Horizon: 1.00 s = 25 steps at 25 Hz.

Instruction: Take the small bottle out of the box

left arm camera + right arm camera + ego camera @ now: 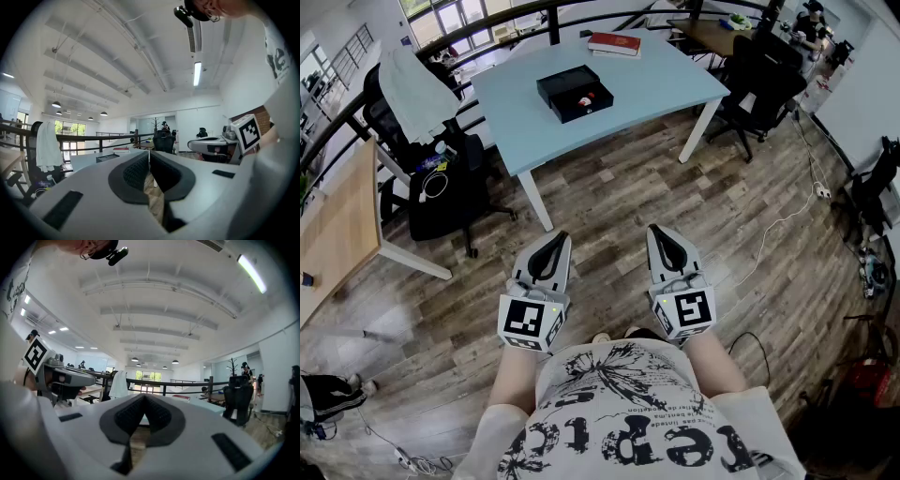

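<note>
A black open box [575, 93] lies on the light blue table [666, 80] far ahead, with a small red and white thing inside that may be the bottle [585, 100]. My left gripper [560, 240] and right gripper [658, 233] are held close to my body over the wooden floor, well short of the table. Both point forward, tips together, with nothing between them. In the left gripper view the black pads [140, 171] meet at the tip, and the box [107, 158] shows as a thin dark strip. The right gripper's pads [129, 414] also meet.
A red book [614, 43] lies at the table's far edge. An office chair [441, 178] draped with a white cloth stands left of the table, and a wooden desk [337, 220] lies further left. Black chairs [764, 84] stand at the right, with cables on the floor.
</note>
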Each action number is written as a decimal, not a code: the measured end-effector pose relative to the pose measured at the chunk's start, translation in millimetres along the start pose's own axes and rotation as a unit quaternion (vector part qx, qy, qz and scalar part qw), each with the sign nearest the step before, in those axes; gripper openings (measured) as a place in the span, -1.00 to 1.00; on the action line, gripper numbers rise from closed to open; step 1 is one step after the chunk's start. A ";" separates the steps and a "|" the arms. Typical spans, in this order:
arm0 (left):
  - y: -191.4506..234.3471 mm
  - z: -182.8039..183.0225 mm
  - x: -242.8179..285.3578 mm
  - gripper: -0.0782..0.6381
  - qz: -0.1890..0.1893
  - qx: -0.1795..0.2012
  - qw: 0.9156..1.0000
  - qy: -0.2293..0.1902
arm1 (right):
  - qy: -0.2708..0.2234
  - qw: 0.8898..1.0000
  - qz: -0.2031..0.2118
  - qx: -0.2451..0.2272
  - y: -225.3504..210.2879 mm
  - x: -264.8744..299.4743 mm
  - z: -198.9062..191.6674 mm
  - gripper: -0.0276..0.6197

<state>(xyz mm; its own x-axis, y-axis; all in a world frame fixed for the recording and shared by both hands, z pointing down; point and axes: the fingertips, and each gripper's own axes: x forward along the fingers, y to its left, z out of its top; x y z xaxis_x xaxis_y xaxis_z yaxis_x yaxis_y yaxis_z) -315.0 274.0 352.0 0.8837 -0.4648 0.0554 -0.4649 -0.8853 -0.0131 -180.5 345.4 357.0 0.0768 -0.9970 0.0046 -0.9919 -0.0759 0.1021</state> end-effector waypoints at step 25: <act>29.7 -35.5 60.9 -0.72 0.024 -0.018 0.999 0.028 | 0.022 0.999 0.025 0.034 -42.1 69.7 -40.3 -0.89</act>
<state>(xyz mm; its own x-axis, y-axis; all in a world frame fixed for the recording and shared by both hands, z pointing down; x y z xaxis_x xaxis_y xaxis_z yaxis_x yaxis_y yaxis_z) -277.0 220.0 390.4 0.8558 -0.5050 0.1121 -0.5100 -0.8600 0.0191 -129.3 279.5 393.2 0.0304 -0.9982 0.0513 -0.9990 -0.0287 0.0336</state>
